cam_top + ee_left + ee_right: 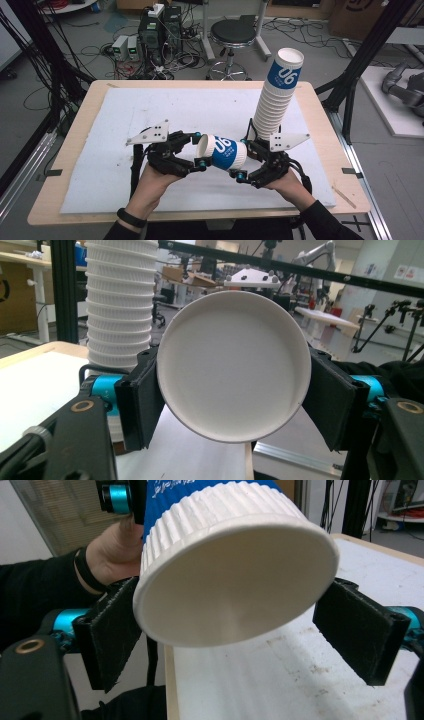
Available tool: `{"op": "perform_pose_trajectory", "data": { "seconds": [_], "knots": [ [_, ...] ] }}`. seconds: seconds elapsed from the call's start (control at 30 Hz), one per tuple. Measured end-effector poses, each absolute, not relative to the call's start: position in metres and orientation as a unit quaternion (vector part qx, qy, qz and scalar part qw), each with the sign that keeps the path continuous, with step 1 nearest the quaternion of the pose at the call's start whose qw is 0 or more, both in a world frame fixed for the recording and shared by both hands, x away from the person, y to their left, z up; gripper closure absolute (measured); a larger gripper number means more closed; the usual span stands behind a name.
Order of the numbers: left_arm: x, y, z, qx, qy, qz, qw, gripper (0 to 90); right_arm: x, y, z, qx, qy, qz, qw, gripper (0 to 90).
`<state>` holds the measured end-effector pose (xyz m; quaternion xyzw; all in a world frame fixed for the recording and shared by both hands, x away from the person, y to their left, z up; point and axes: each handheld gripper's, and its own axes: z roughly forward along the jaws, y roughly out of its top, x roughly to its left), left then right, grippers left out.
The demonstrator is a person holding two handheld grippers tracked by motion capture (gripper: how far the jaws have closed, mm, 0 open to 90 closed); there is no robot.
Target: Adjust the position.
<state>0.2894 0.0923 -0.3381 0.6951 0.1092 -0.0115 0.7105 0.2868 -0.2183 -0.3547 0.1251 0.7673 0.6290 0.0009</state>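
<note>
Ribbed matt white paper with a blue printed band on the cup (225, 151); smooth matt paper base. Same ribbed paper on the far-right cup stack (276, 96). Rough black padding on gripper jaws. Matt white sheet (125, 120), speckled, over pale wood tabletop (75, 145).

cup stack (276, 97) blocks right (rear), left mat (125, 115) free
</note>
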Motion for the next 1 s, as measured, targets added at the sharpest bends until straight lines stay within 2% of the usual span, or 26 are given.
{"op": "perform_pose_trajectory", "data": {
  "seconds": [0.27,0.5,1.0],
  "knots": [
    [0.29,0.088,-0.344,0.684,0.107,-0.024,0.721,30.2,0.287,-0.218,-0.354,0.126,0.757,0.641,-0.006,17.0],
    [0.291,0.089,-0.344,0.693,0.11,-0.032,0.712,29.3,0.287,-0.219,-0.354,0.121,0.762,0.636,-0.002,18.5],
    [0.286,0.085,-0.331,0.769,0.099,-0.017,0.632,20.2,0.287,-0.219,-0.355,0.106,0.793,0.601,0.006,19.7]
  ]
}}
